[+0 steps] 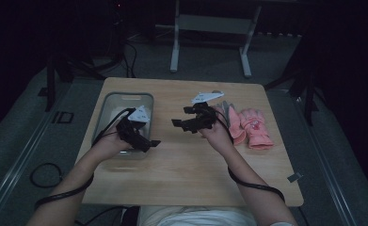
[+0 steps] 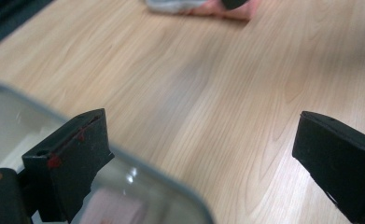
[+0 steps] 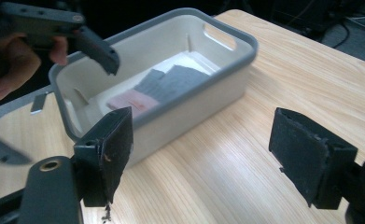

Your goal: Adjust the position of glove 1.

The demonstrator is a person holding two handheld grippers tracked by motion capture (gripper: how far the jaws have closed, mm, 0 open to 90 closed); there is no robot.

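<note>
Both grippers, left (image 1: 146, 141) and right (image 1: 181, 123), stood wide open and empty between the grey bin (image 1: 107, 104), which held a folded glove (image 3: 164, 84), and the pink gloves (image 1: 254, 128) just beyond the right hand, so the next pick probably called for reaching right.

- This is looking like a lab or recording room, dim and dark-walled, not a home.
- A bare wooden table (image 1: 181, 174) is standing on grey carpet.
- Beyond the table, a white metal frame (image 1: 210, 42) is standing on the floor.
- Left of the table, black cables (image 1: 45, 176) are trailing across the carpet.
</note>
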